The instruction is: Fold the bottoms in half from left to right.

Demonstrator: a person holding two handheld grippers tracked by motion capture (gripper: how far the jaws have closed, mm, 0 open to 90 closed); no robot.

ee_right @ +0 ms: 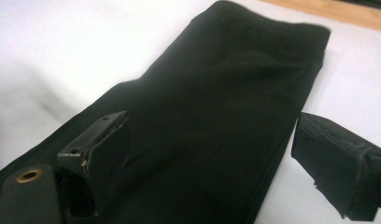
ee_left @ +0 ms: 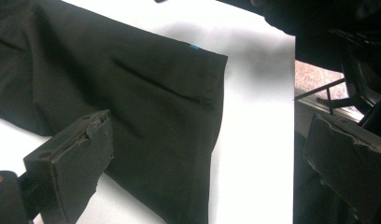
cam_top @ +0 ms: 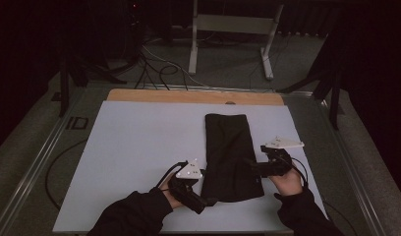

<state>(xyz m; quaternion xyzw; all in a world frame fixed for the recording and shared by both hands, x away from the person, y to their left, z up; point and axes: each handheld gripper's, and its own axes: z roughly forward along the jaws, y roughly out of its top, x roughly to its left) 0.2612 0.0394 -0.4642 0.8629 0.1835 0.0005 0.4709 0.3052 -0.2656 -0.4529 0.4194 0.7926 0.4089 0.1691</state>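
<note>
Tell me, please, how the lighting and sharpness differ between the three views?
The high view is dim and soft, the room beyond the table nearly black, and the black garment shows little detail. The left gripper view is brighter, the white surface almost blown out, its near pads blurred. The right gripper view is likewise bright, with folds in the garment barely readable and pads out of focus.
</note>
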